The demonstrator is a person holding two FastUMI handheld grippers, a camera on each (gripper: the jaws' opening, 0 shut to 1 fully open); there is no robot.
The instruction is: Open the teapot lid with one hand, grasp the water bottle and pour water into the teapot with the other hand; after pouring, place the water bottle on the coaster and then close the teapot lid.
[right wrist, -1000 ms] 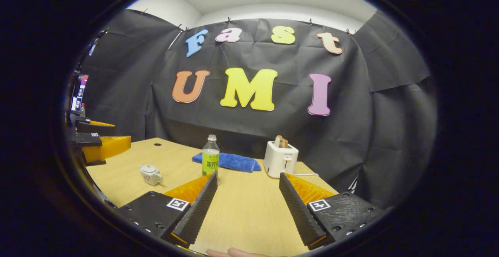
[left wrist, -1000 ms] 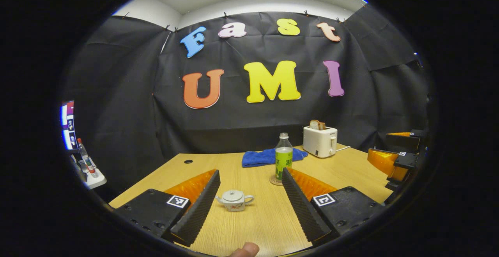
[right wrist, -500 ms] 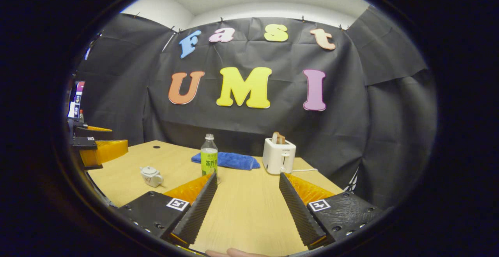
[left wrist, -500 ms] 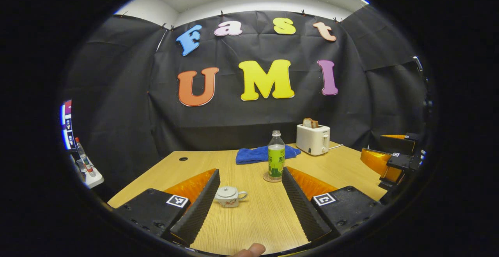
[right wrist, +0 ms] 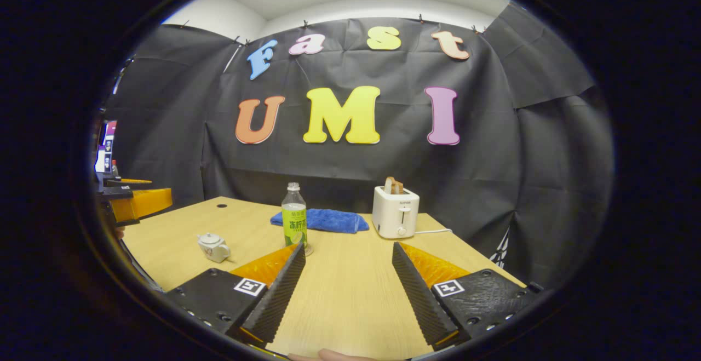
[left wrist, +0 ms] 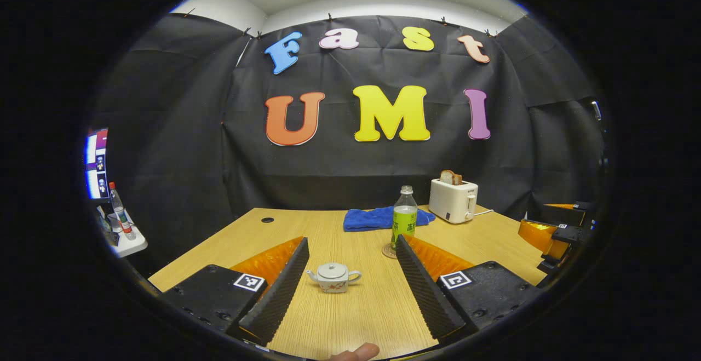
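The wooden table [left wrist: 339, 317] is the landmark here, a pale slab reaching back to the black cloth wall. On its far side, toward the back right, stands a white toaster [left wrist: 452, 200] with bread in its slot, and just beside that, toward the table's middle, lies a folded blue towel [left wrist: 378, 218].

The left gripper [left wrist: 350, 287] is held level and low above the table's near edge, pointing across it, its two fingers spread wide apart and gripping nothing. A fingertip [left wrist: 358, 352] of the person holding it shows at the very bottom of the left gripper view. The right gripper [right wrist: 348, 284] is held the same way above the near edge, farther along the table's right side, its fingers also wide apart and empty. In the left gripper view it appears off the table's right edge [left wrist: 553, 235]; in the right gripper view the left gripper sits off the table's left edge [right wrist: 131, 202].

The water bottle [left wrist: 403, 217] with a green label stands upright near the table's middle, in front of the towel, on a round coaster [left wrist: 390, 251]. The small white teapot [left wrist: 333, 278], lid on, stands on the table nearer the front edge, framed between the left gripper's fingers but untouched.
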